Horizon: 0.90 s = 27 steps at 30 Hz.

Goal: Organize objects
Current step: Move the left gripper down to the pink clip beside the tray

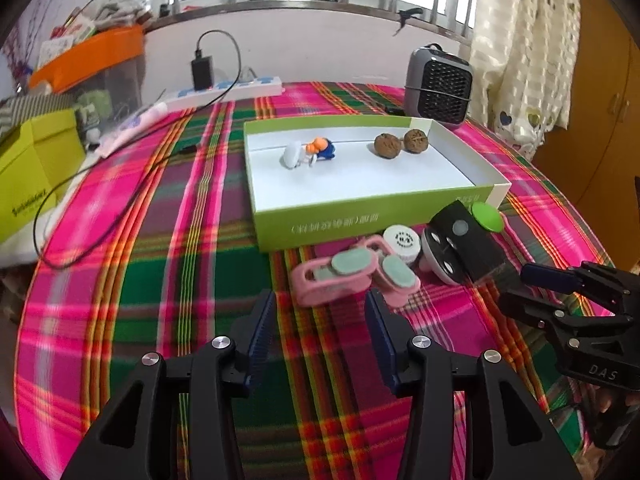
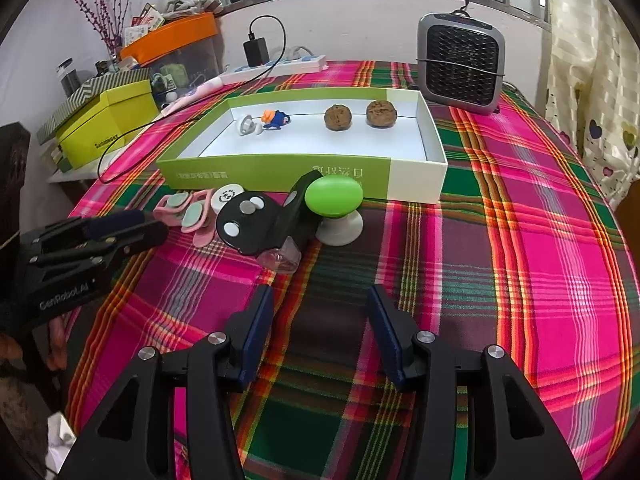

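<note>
while both claws hang open and empty over the plaid desk cloth [image 2: 520, 240], unsorted items lie in a cluster before the tray.
left claw [image 1: 320, 312]: jaws spread, holding nothing, tips just short of the pink clip [image 1: 352, 278]; right claw [image 2: 318, 304]: jaws spread, holding nothing, near the green knob [image 2: 334, 196]. cluster, touching or nearly so, against the near wall of the tray: pink clip, white round cap [image 1: 402, 240], black holder [image 2: 256, 224], green knob. green-and-white tray [image 2: 276, 170]: two walnuts [image 2: 338, 118] side by side at the far right, a white piece [image 1: 292, 154] and an orange-blue figure [image 1: 322, 148] together at the far left. behind: grey heater [image 2: 460, 64], power strip [image 1: 232, 88], yellow box [image 2: 112, 124].
</note>
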Tool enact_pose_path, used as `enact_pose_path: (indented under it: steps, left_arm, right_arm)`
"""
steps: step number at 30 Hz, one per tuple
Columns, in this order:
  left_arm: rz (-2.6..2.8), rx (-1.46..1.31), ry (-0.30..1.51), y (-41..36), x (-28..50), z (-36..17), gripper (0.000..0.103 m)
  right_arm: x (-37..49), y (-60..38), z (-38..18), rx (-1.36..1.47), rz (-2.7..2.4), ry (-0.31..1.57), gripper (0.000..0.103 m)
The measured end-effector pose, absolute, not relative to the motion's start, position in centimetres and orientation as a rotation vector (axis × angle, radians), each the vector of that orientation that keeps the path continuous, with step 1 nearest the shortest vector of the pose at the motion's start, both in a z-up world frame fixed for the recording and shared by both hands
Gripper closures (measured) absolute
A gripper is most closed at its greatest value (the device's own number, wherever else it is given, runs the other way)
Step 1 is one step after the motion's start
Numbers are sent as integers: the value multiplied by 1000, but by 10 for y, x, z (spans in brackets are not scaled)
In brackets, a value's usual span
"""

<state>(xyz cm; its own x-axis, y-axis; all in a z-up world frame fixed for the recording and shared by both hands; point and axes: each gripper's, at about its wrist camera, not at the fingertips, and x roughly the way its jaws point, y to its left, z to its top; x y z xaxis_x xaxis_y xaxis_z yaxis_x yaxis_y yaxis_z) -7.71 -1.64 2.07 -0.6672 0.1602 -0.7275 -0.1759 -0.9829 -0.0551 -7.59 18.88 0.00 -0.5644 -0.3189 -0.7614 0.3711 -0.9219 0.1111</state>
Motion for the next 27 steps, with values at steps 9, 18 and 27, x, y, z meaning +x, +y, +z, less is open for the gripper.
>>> enact_pose_path:
  steps: [9, 18, 27]
  left_arm:
    - [2633, -1162, 100, -8, -91, 20, 58]
    - [2597, -1176, 97, -5, -96, 18, 58]
    - [2572, -1169, 87, -2, -84, 19, 59]
  right_arm:
    - [-78, 191, 0, 1188, -2472, 77, 53]
    - [-79, 191, 0, 1188, -2471, 73, 53]
    - [-79, 191, 1, 1187, -2467, 59, 53]
